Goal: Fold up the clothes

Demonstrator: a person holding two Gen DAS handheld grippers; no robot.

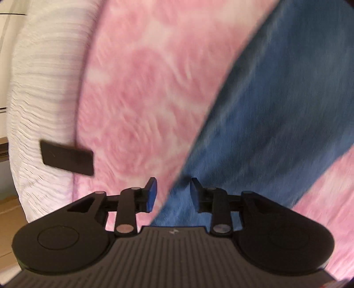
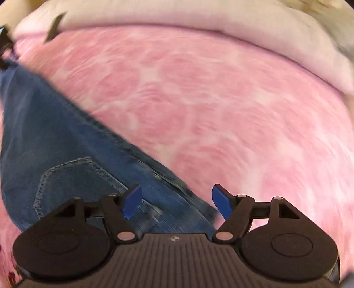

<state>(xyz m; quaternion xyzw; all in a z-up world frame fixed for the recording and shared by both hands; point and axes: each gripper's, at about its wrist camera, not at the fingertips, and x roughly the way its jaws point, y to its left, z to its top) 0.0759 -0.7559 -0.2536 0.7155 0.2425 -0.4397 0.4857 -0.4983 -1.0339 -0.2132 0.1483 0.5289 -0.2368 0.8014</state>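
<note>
A pair of blue jeans [image 1: 276, 106] lies on a pink patterned bedspread [image 1: 150, 88]. In the left wrist view my left gripper [image 1: 173, 192] hovers open over the jeans' edge, nothing between its blue pads. In the right wrist view the jeans [image 2: 66, 150] show a back pocket [image 2: 73, 177] and stitched seam at the lower left. My right gripper [image 2: 177, 201] is open wide above the jeans' edge where it meets the pink bedspread [image 2: 221, 110]. Both views are blurred by motion.
A white ribbed bed cover [image 1: 44, 88] runs along the left, with a flat black rectangular object [image 1: 67, 158] lying at its border. In the right wrist view a pale pillow or cover [image 2: 199, 20] lines the far edge of the bed.
</note>
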